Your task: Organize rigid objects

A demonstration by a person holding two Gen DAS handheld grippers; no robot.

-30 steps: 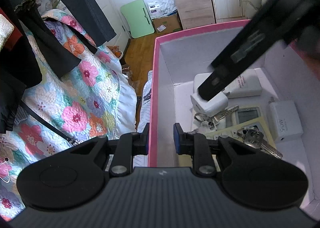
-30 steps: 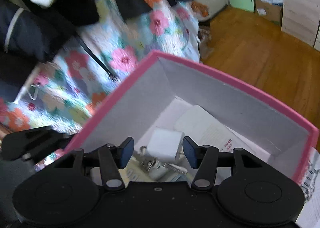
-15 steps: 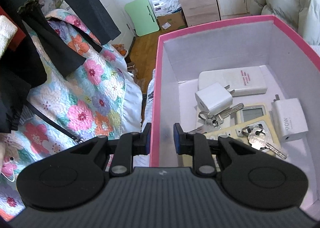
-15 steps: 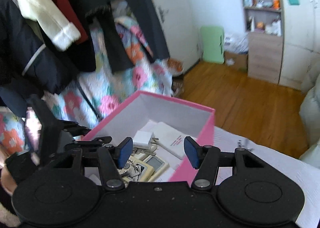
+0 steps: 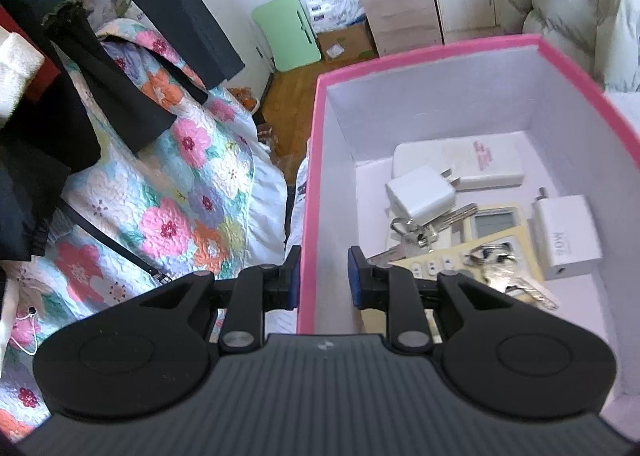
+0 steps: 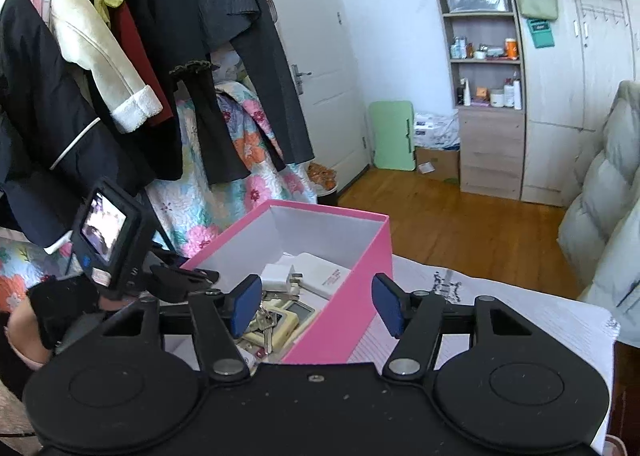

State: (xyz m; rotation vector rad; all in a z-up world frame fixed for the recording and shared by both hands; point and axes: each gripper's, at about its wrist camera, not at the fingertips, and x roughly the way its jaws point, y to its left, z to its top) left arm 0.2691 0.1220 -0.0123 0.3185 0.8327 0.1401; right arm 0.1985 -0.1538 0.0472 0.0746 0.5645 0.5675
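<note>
A pink box (image 5: 420, 52) with white inside holds a small white charger (image 5: 420, 198), a white power bank (image 5: 460, 160), a second white charger (image 5: 566, 236), two key bunches (image 5: 416, 230) and a yellowed remote (image 5: 492, 222). My left gripper (image 5: 322, 276) straddles the box's left wall near its front corner, one pad outside and one inside, shut on that wall. My right gripper (image 6: 316, 304) hangs back from the box (image 6: 344, 312), above its near right corner. Its jaws are opening and nothing is between the pads. In the right wrist view the left gripper (image 6: 188, 280) shows at the box's left edge.
The box stands on a white printed sheet (image 6: 500, 296). A floral quilt (image 5: 168, 184) and dark hanging clothes (image 6: 160, 56) lie to the left. Wooden floor (image 6: 460, 224), a green folding table (image 6: 390, 136) and a shelf unit (image 6: 484, 76) lie beyond. A padded coat (image 5: 580, 4) is at the right.
My right gripper has pulled back and up out of the box, leaving the small white charger inside, and its jaws have widened. The left gripper has stayed on the box wall.
</note>
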